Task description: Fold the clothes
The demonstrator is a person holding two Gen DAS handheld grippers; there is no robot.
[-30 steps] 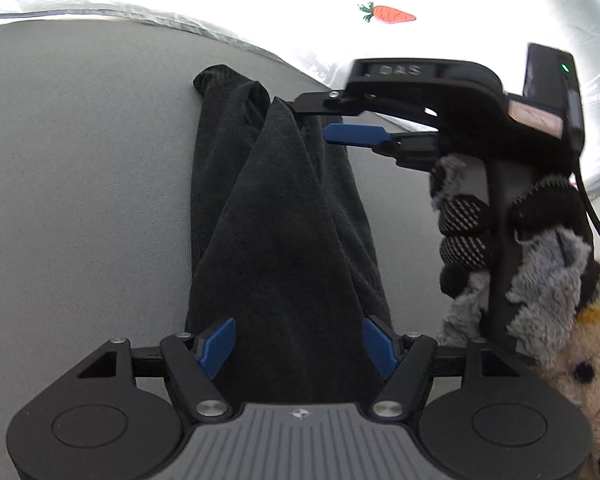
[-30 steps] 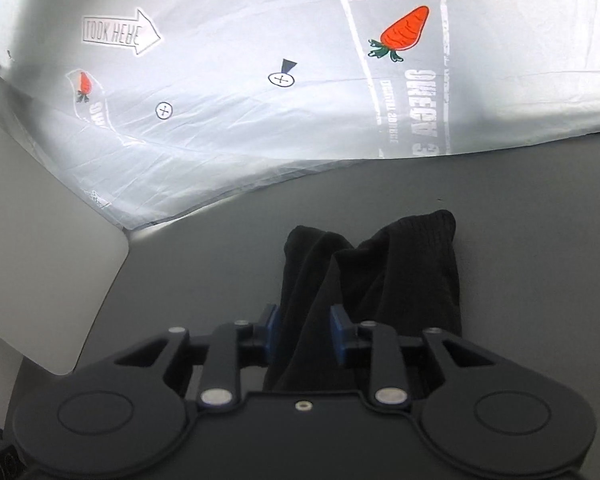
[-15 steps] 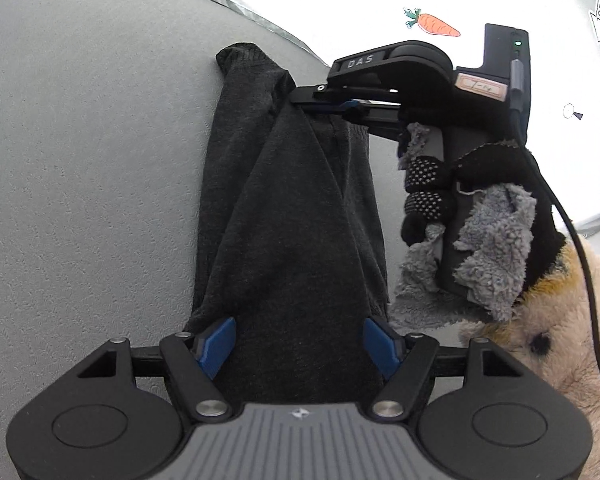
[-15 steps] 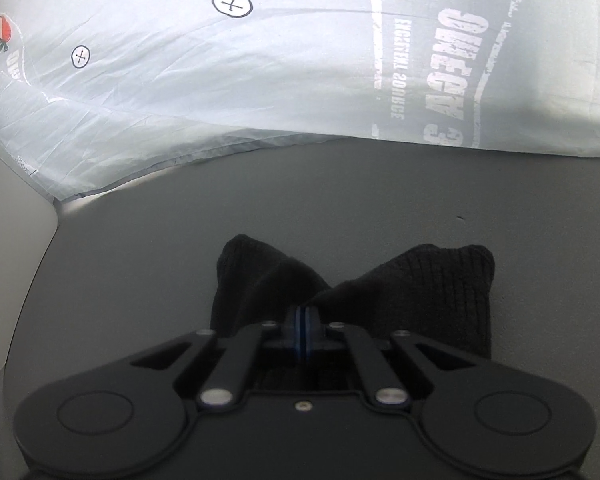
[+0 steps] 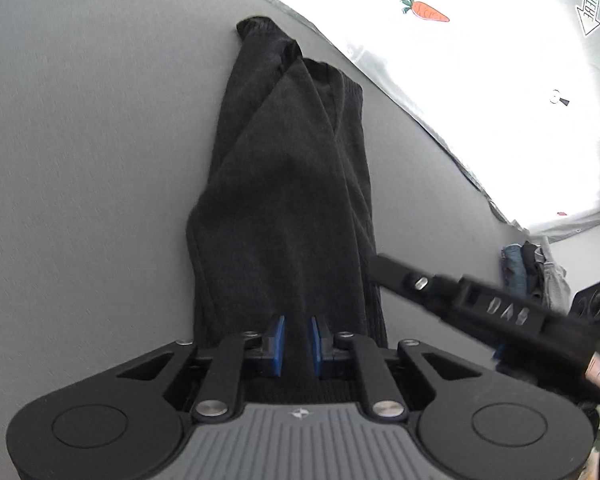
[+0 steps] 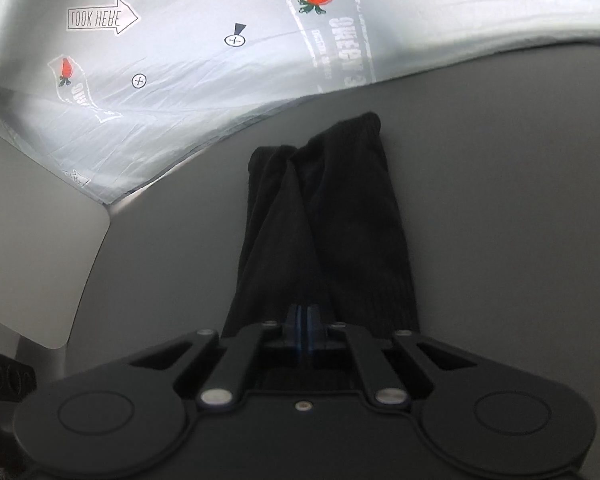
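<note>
Now the left gripper [image 5: 297, 340] has its blue pads drawn in to a narrow gap with a ridge of the black garment [image 5: 288, 184] pinched between them, where half a second ago those same pads stood wide apart on either side of the cloth. The right gripper [image 6: 301, 322] is pressed fully together on a fold of the same garment, as it was half a second ago — but it has come away from the far end, and in the left wrist view its black body now crosses the near right, just beside the cloth's right edge, rather than sitting up at the far end. In the right wrist view more of the garment [image 6: 320, 220] shows than before, stretching away as a long dark strip toward the far side. One garment is in view, dark and knitted, lying lengthways on the grey table [image 5: 92, 160], with two rounded ends at its far end and a crease running down its middle. Two grippers are at work on it, both at its near end. Beyond the table's far edge lies one pale printed sheet [image 6: 220, 60] with carrot pictures, an arrow reading LOOK HERE and small round marks. At the far right of the left wrist view a small heap of other clothes [image 5: 532, 268] sits; I cannot tell what holds it.
</note>
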